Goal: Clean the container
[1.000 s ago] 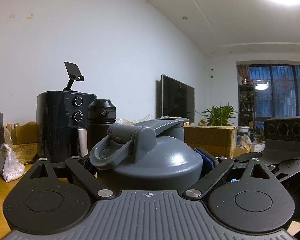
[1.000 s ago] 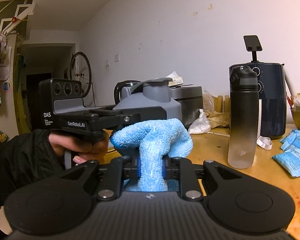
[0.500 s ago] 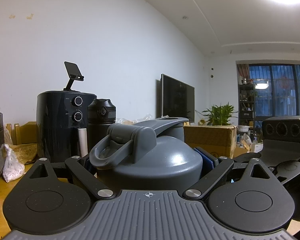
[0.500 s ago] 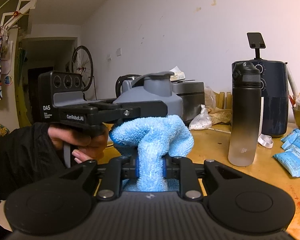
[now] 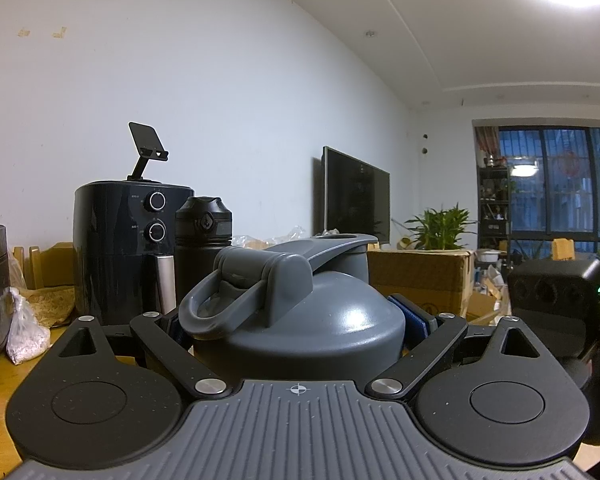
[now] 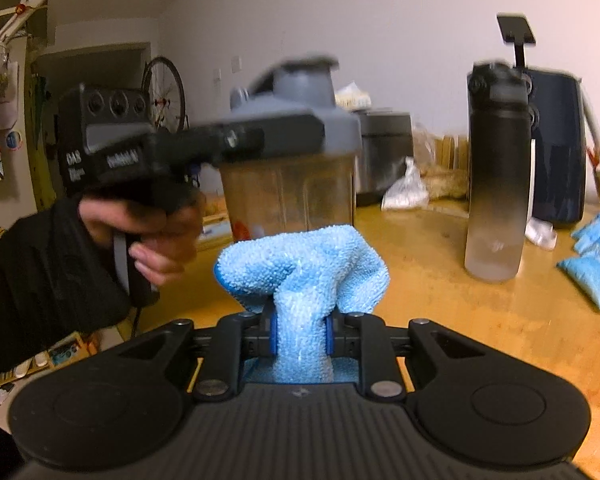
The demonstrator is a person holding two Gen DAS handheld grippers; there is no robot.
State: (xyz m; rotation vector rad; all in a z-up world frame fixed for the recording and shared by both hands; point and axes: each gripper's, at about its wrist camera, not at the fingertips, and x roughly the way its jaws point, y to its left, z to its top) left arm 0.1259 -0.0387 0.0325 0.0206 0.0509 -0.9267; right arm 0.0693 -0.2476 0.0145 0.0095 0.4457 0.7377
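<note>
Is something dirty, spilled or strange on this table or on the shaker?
Yes. The shaker's clear cup looks cloudy with brownish residue, and reddish stains mark the wooden table at right. Nothing looks spilled or tipped.

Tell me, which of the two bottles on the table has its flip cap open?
The grey-lidded shaker, gripped at its lid by the left gripper; its flip cap stands raised. The tall black bottle to its right is capped.
</note>
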